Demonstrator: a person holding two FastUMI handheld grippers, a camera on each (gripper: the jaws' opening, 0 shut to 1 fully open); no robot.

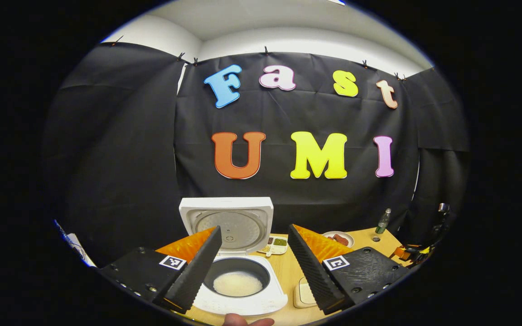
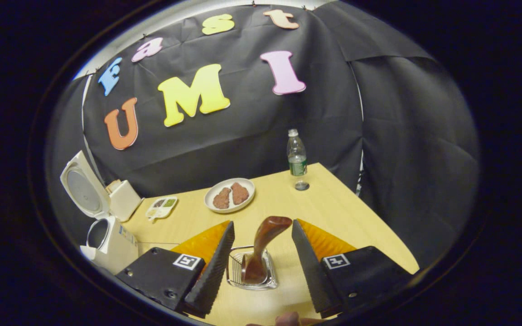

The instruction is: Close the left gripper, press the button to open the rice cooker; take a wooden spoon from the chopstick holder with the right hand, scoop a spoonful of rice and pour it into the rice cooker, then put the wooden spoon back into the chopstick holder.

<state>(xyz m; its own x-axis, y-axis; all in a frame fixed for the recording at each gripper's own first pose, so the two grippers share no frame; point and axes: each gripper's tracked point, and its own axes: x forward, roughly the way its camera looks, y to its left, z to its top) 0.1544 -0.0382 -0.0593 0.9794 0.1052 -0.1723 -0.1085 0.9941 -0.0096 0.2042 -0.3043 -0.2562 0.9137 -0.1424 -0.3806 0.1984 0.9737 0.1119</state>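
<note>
with its lid up, the rice cooker sits on the table, rice in the pot. left gripper wide open, empty. right gripper wide open, straddling the wooden spoon in the chopstick holder, not touching.

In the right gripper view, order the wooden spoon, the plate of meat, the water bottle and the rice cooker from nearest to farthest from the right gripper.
From the right gripper:
1. Wooden spoon, standing in the chopstick holder between the open fingers.
2. Plate of meat, ahead, mid-table.
3. Water bottle, ahead near the far edge.
The rice cooker, lid up, sits far left; too close to call against the plate.
</note>
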